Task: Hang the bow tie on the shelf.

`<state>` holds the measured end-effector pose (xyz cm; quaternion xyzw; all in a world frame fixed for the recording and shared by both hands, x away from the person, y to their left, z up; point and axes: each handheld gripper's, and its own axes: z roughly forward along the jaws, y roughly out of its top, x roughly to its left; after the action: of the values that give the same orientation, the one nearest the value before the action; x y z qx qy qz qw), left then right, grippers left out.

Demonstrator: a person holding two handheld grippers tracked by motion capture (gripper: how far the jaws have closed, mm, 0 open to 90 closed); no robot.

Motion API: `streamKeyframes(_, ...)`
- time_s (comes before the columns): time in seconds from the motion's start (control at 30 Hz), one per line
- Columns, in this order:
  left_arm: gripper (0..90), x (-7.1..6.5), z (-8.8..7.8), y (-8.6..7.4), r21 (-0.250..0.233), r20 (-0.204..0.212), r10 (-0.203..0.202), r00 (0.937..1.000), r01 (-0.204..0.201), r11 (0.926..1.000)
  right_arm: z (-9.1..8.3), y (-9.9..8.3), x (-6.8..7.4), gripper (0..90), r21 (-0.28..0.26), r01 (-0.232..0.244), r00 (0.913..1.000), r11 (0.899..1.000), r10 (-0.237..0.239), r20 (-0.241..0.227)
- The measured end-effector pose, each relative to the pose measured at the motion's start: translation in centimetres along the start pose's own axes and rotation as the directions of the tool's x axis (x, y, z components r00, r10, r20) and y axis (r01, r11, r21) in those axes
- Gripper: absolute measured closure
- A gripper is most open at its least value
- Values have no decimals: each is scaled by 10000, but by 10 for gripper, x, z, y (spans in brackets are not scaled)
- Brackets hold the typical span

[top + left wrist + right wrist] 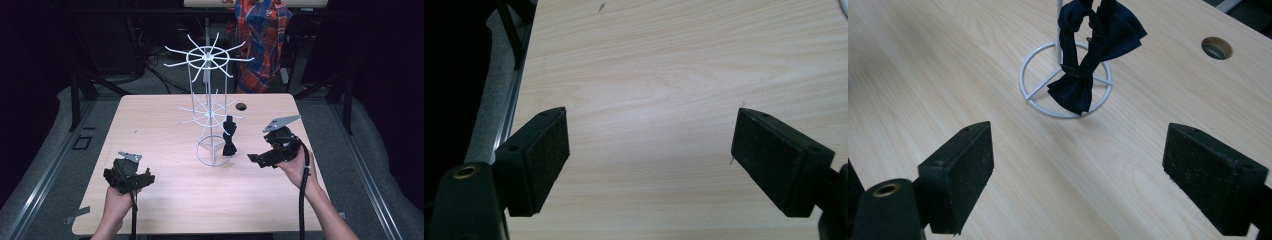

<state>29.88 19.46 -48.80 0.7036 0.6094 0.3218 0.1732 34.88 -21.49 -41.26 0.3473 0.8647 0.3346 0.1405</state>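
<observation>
A white wire rack [210, 107] with two tiers of spokes stands at the middle of the wooden table [165, 200]. A dark bow tie [229, 136] hangs from a lower spoke, down beside the rack's ring base [1034, 95]; in the right gripper view the bow tie [1088, 65] dangles over that ring. My right gripper [256, 159] is held just right of the rack, jaws pointing left toward it, open and empty. My left gripper [145, 178] rests low at the table's front left, open, with bare wood between its jaws.
A round hole [241, 106] is cut in the table behind the rack. A plaid cloth [261, 35] hangs beyond the far edge. Metal rails [45, 165] run along the floor on both sides. Cables trail from both grippers toward the front edge.
</observation>
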Motion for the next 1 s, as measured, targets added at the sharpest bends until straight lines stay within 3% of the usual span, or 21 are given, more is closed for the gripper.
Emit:
streamKeyframes(0.27,157,0,1,0,28,-10,16,10000,-16,10000,-16,-31,-9,31,308,-408,9989,9987,400,237)
streamKeyframes(0.33,157,0,1,0,40,-32,-8,10000,8,10000,-18,-40,-10,29,255,-557,9980,9981,549,302)
streamKeyframes(0.5,157,-1,1,0,18,-60,-15,10000,15,10000,-22,-70,-7,22,878,-722,9961,9935,674,564)
streamKeyframes(0.67,157,-1,1,0,46,-93,15,10000,-14,10000,-25,-89,-6,16,979,-1009,9940,9901,963,513)
streamKeyframes(0.83,158,-1,2,0,45,-125,25,9999,-25,10000,-23,-109,-4,9,1343,-1180,9921,9839,1109,590)
streamKeyframes(0.93,159,0,3,0,92,-207,-20,9998,22,10000,-12,-116,-6,21,2115,-1168,9925,9704,1064,602)
streamKeyframes(1.0,159,0,4,0,113,-270,6,9996,-3,9999,-8,-117,-6,21,2329,-1098,9933,9663,981,611)
